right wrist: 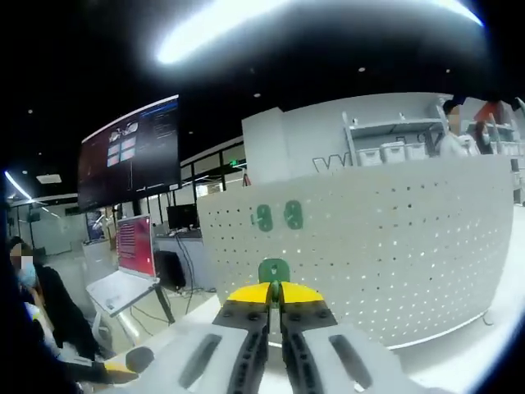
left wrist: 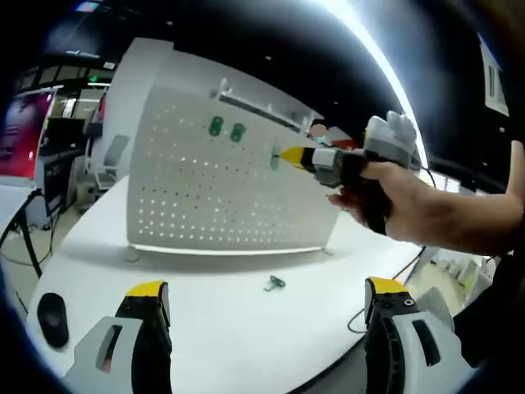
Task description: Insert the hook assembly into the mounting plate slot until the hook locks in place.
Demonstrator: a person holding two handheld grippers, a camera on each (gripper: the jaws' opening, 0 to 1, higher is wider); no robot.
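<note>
Green plastic hook (right wrist: 274, 269) clamped in right gripper (right wrist: 276, 297), perforated white pegboard (left wrist: 221, 180) ahead, left gripper (left wrist: 267, 297) spread wide

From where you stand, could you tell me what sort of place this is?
It looks like an open-plan lab or tech office. A white table carries a perforated white pegboard, a large wall display hangs over desks with monitors, and storage shelves with bins stand behind.
</note>
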